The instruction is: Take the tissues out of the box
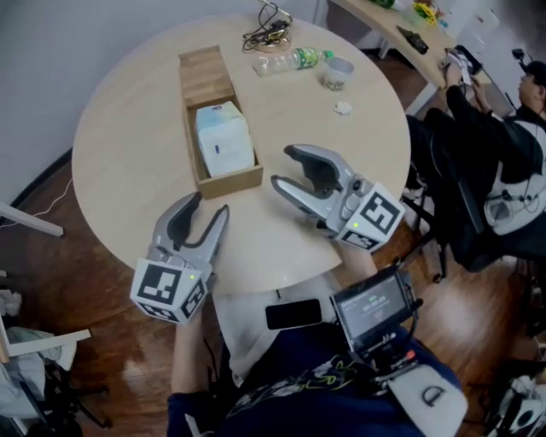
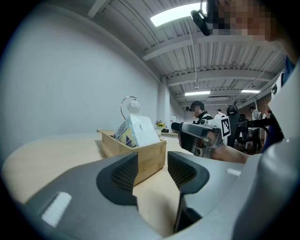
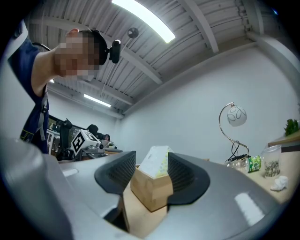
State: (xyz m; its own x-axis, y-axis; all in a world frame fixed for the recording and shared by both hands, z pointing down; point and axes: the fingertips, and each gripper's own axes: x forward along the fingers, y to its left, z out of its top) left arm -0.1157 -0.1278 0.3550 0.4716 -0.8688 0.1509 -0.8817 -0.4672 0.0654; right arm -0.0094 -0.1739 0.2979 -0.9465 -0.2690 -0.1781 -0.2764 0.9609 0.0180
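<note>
Ceiling strip lights [image 2: 176, 14] lit the room evenly; the desk [image 1: 128, 145] showed only soft shadows. Both gripper views bulged fisheye, dark at the corners (faces were mosaicked), with the near jaws slightly soft.

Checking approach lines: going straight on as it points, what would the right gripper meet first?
Probably the wooden box, its near corner framed between the open jaws of the right gripper; depth is unclear.

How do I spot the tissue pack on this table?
On the round, pale wooden table, find the long open wooden box lying a little left of centre in the head view. The tissue pack is the white, plastic-wrapped block leaning in the box's near end. Unlike the bottle and cup beyond, it sits inside the box.
</note>
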